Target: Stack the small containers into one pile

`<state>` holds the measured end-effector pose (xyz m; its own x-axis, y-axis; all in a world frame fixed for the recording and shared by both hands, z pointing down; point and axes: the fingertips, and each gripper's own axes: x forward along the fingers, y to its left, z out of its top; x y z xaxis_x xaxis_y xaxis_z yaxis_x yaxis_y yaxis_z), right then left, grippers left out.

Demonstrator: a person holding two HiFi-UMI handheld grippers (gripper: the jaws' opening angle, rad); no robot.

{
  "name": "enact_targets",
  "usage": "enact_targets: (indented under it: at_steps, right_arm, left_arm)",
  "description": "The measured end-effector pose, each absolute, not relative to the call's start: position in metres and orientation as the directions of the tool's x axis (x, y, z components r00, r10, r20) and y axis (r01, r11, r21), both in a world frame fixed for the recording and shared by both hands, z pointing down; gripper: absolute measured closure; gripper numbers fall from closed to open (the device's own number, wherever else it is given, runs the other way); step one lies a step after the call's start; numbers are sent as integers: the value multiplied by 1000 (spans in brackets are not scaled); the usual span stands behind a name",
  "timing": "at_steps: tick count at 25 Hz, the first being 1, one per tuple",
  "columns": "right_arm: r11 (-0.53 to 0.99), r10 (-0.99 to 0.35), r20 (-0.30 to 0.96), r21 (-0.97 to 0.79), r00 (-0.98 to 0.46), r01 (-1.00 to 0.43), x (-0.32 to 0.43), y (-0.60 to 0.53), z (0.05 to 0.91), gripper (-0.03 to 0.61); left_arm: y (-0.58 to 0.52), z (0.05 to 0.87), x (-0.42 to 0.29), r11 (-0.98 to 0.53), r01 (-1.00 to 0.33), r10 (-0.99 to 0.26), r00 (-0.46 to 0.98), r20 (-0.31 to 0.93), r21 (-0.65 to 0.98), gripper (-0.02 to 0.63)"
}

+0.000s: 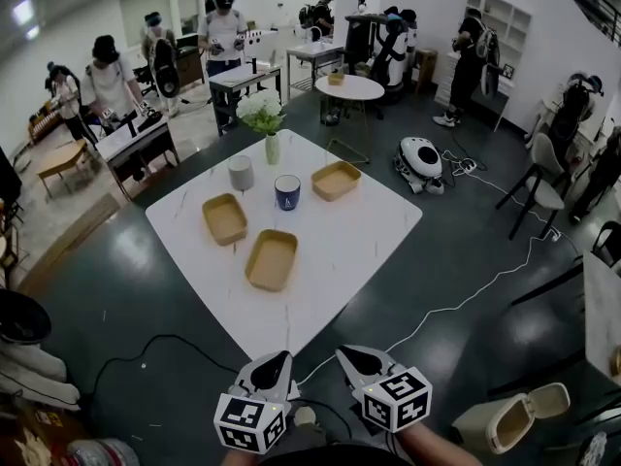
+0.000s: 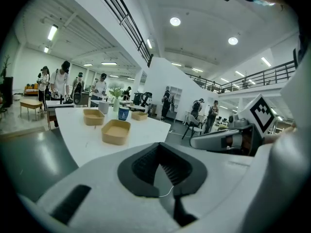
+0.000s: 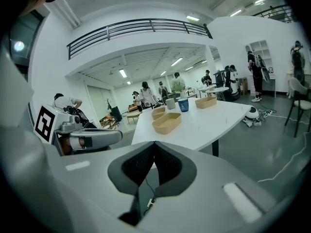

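Three shallow tan containers lie apart on the white table: the nearest container, the left container and the far container. Both grippers hang off the table's near corner, above the dark floor. My left gripper is shut with nothing in it, and so is my right gripper. In the left gripper view the jaws meet, with the nearest container ahead. The right gripper view shows closed jaws short of the nearest container.
A grey cup, a blue cup and a vase of white flowers stand at the table's far side. A white cable runs over the floor. A bin sits at lower right. People and other tables fill the back.
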<state>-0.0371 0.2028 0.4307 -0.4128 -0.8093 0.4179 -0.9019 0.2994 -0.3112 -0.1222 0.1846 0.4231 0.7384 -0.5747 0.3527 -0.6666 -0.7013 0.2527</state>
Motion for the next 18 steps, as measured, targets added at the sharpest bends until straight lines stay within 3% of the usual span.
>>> enact_targets:
  at_steps: [18]
  right_arm:
    - [329, -786, 441, -295, -433, -897, -10, 135, 437, 577]
  left_arm:
    - [139, 434, -107, -694, -679, -573, 722, 389, 239, 624]
